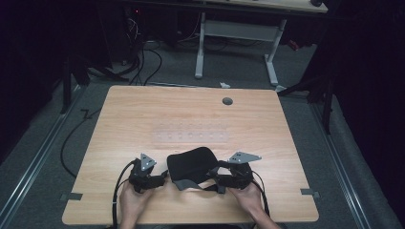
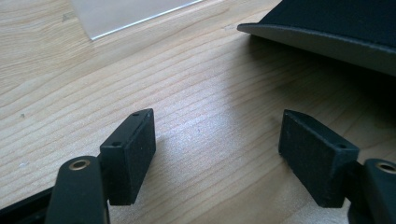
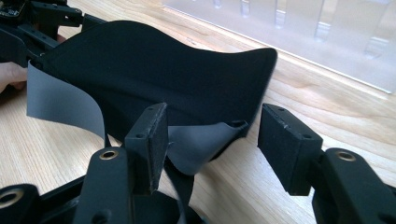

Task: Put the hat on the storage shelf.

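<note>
One black mask (image 1: 191, 164) lies on the bench (image 1: 119, 119) near its 6 o'clock edge, between the two tools. In the high view its long axis runs roughly from 8 o'clock to 2 o'clock, the rounded end toward 2 o'clock and the grey-lined end, with a strap (image 1: 184, 184), toward the person. Its black outer face is up; in the right gripper view the mask (image 3: 154, 70) arches above the wood and its grey lining (image 3: 63, 100) shows along the lower rim.

The left tool (image 1: 162, 179) sits at the mask's 9 o'clock, jaws spread with bare wood between them; in its own view the left tool (image 2: 217, 144) is released and apart from the mask (image 2: 336, 28), which lies at 2 o'clock of it.

The right tool (image 1: 212, 175) is at the mask's 4 o'clock. In its view the right tool (image 3: 212, 140) is released, jaws wide, with a corner of the mask just between them; whether they touch it I cannot tell.

One clear tray (image 1: 191, 133) lies at the mask's 12 o'clock, just beyond it. Two hands, one per tool.
</note>
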The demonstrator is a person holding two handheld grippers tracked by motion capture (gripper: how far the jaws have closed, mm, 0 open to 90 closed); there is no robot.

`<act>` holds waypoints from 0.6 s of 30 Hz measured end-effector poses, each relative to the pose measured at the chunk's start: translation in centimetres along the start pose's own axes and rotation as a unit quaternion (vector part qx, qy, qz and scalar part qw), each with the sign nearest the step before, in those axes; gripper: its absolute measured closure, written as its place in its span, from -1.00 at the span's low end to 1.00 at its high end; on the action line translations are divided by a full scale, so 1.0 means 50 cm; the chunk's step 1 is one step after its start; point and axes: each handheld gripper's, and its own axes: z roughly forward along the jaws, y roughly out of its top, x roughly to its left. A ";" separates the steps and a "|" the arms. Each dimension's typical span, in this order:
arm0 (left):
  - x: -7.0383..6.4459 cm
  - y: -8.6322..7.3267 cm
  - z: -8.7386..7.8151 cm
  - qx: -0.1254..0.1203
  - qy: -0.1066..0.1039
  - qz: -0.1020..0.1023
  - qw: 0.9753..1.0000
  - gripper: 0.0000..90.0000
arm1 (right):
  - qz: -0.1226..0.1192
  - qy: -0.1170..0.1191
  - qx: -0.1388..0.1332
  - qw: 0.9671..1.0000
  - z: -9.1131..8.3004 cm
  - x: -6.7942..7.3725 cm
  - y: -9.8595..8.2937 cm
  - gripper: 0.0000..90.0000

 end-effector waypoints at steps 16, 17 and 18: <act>0.000 -0.001 0.000 0.000 0.000 0.001 1.000 -0.39 | 0.029 0.005 0.022 0.999 0.060 -0.014 -0.015 0.12; 0.000 -0.001 0.000 0.000 0.000 0.001 1.000 -0.39 | 0.029 0.005 0.022 0.999 0.060 -0.014 -0.015 0.12; 0.000 0.000 0.000 0.000 -0.001 0.000 1.000 -0.39 | 0.029 0.007 0.019 0.999 0.065 -0.015 -0.020 0.20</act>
